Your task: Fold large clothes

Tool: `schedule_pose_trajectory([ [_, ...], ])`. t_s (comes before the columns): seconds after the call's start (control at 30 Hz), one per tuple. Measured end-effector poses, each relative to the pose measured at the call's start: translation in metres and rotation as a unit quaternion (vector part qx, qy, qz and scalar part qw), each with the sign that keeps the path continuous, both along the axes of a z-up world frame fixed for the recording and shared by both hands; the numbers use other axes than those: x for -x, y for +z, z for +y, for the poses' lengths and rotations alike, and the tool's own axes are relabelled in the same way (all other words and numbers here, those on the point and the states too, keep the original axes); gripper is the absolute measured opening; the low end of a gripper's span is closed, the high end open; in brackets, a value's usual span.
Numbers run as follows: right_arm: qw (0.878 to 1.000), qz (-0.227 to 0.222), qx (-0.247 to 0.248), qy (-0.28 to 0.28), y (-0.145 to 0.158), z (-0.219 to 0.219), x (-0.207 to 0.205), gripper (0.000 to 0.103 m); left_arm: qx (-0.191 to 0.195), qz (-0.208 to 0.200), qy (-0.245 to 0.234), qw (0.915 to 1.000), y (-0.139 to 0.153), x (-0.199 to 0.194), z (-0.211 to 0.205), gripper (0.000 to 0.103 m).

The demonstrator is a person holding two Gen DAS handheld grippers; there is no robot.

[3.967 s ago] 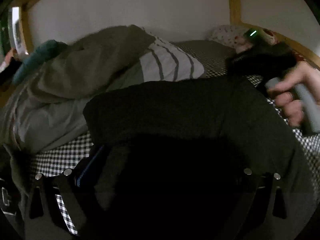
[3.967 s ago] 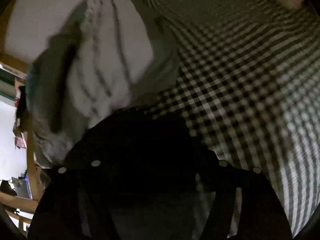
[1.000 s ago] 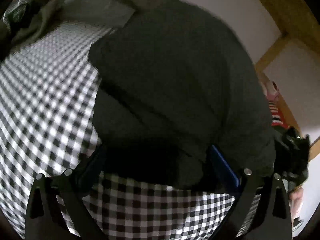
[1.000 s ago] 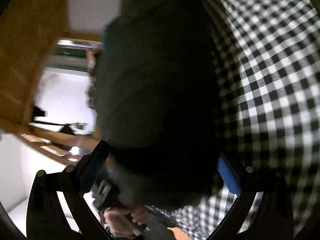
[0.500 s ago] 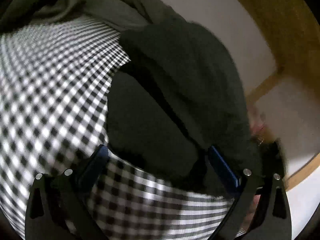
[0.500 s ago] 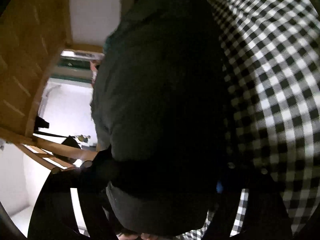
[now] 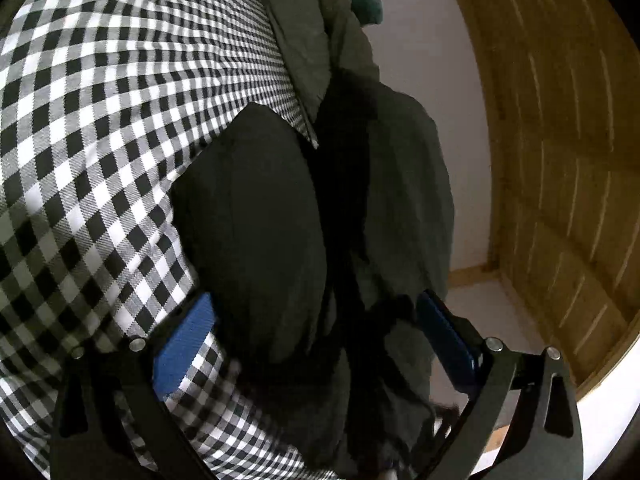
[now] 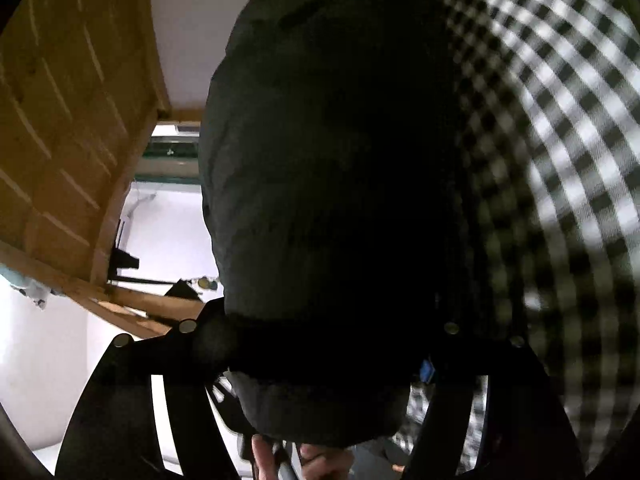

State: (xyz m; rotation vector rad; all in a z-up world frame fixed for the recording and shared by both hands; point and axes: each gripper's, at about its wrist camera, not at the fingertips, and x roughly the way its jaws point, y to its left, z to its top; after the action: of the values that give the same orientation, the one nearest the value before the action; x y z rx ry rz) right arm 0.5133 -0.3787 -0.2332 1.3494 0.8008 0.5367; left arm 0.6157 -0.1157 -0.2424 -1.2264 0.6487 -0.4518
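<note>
Left wrist view: one dark garment point(image 7: 256, 216), folded into a thick bundle, lies on the bed's black-and-white checked cover point(image 7: 92, 120) and runs down between the two fingers of the left gripper point(image 7: 316, 344). The blue pads point(image 7: 182, 346) stand wide apart; the left one is clear of the cloth, over the checked cover, while the right one sits just beside the bundle's hanging edge, so the fingers are open with the garment between them. Beyond the bundle, a grey-green heap of other clothes point(image 7: 316, 48) rests against the white wall point(image 7: 424, 40), next to wooden slats point(image 7: 560, 140).

Right wrist view: the same garment point(image 8: 340, 160) fills the middle and drapes over the right gripper point(image 8: 328, 352). Its two fingers are closing with cloth between them; whether the pads press on it is hidden in shadow. One hand point(image 8: 308, 460) shows below the bundle.
</note>
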Motion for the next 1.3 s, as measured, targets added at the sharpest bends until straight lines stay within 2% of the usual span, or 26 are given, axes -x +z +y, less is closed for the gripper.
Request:
schedule_pose_trajectory([
  [0.1, 0.999, 0.003, 0.020, 0.027, 0.000, 0.007, 0.011, 0.067, 0.025, 0.009, 0.001, 0.9996, -0.003, 0.010, 0.016, 0.098],
  [0.23, 0.998, 0.017, 0.023, 0.049, -0.004, 0.012, 0.019, 0.067, 0.090, 0.008, -0.024, 0.9956, -0.008, 0.015, 0.030, 0.098],
  [0.43, 0.998, 0.020, 0.006, 0.056, -0.008, 0.010, 0.031, 0.067, 0.004, -0.018, -0.106, 0.9941, 0.016, 0.013, 0.020, 0.098],
  [0.53, 0.998, 0.017, -0.004, 0.056, -0.016, 0.007, 0.035, 0.070, -0.070, -0.025, -0.131, 0.9886, 0.023, 0.015, 0.001, 0.098],
  [0.63, 0.998, 0.008, -0.046, 0.033, -0.028, 0.002, 0.039, 0.081, -0.070, -0.022, -0.139, 0.9876, 0.020, 0.015, 0.000, 0.097],
  [0.7, 0.996, 0.008, -0.083, 0.023, -0.036, -0.004, 0.039, 0.085, -0.073, -0.016, -0.145, 0.9865, 0.015, 0.012, 0.002, 0.090],
  [0.8, 0.994, 0.020, -0.103, 0.018, -0.041, -0.010, 0.029, 0.094, -0.076, -0.011, -0.148, 0.9860, 0.012, 0.000, 0.001, 0.085],
  [0.87, 0.995, 0.040, -0.096, -0.007, -0.043, -0.011, 0.025, 0.096, -0.080, -0.013, -0.144, 0.9862, 0.014, 0.001, -0.003, 0.081],
  [0.9, 0.996, 0.046, -0.078, -0.012, -0.040, -0.010, 0.023, 0.092, -0.085, -0.013, -0.142, 0.9861, 0.017, 0.005, -0.005, 0.079],
  [0.93, 0.998, 0.043, -0.042, -0.006, -0.031, -0.007, 0.020, 0.081, -0.088, -0.013, -0.135, 0.9867, 0.018, 0.007, -0.006, 0.077],
  [0.97, 1.000, 0.029, 0.005, 0.005, -0.017, -0.004, 0.022, 0.077, -0.088, -0.013, -0.128, 0.9878, 0.020, 0.007, -0.006, 0.073],
  [1.0, 1.000, 0.017, 0.020, 0.009, -0.009, -0.004, 0.025, 0.072, -0.082, -0.015, -0.122, 0.9890, 0.023, 0.012, -0.004, 0.070],
  [1.1, 0.999, -0.014, 0.044, 0.006, 0.016, -0.005, 0.031, 0.069, -0.076, -0.035, -0.109, 0.9905, 0.039, 0.027, -0.004, 0.066],
  [1.17, 0.997, -0.050, 0.062, 0.013, 0.039, -0.004, 0.031, 0.069, -0.077, -0.058, -0.104, 0.9899, 0.057, 0.035, -0.005, 0.064],
  [1.3, 0.992, -0.095, 0.078, 0.019, 0.079, 0.002, 0.029, 0.068, -0.057, -0.091, -0.093, 0.9898, 0.086, 0.036, 0.003, 0.063],
])
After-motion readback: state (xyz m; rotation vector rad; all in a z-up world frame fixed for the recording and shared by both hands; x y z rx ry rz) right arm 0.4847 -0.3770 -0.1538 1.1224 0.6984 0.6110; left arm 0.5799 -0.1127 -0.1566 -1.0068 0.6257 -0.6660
